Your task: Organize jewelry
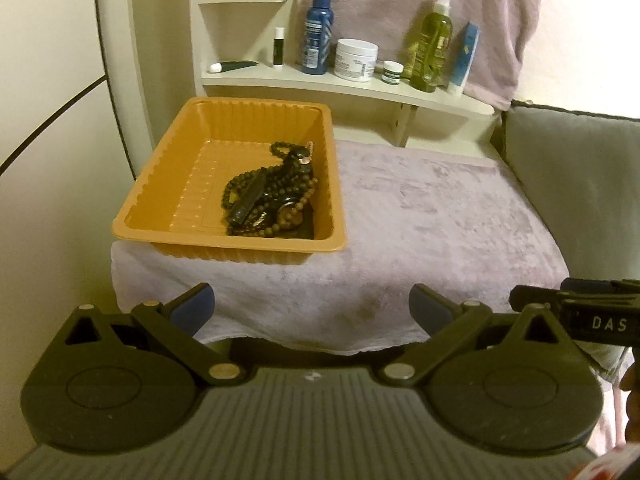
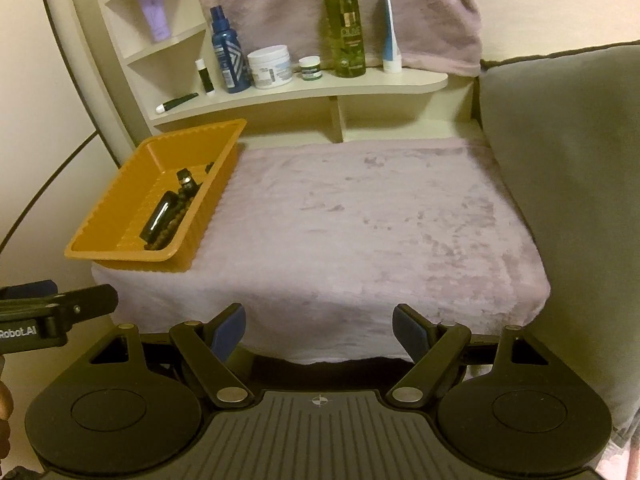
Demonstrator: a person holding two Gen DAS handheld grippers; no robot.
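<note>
An orange plastic tray point(image 1: 168, 184) sits at the left of a towel-covered surface point(image 1: 420, 216). Inside it lies a heap of dark beaded jewelry point(image 1: 272, 192) with a dark oblong piece on top. The right wrist view shows the same tray point(image 2: 120, 208) and the jewelry point(image 2: 168, 216) at the left. My left gripper point(image 1: 312, 310) hangs open before the towel's front edge, nothing between its blue pads point(image 1: 192, 306). My right gripper point(image 2: 318, 330) is open too and empty, off to the tray's right. Each gripper shows at the edge of the other's view.
A cream shelf point(image 1: 360, 84) behind the towel holds a blue spray bottle point(image 1: 318, 28), a white jar point(image 1: 356, 58), a green bottle point(image 1: 432, 40) and small tubes. A grey cushion point(image 2: 560, 200) borders the right side. A pale towel hangs on the wall behind.
</note>
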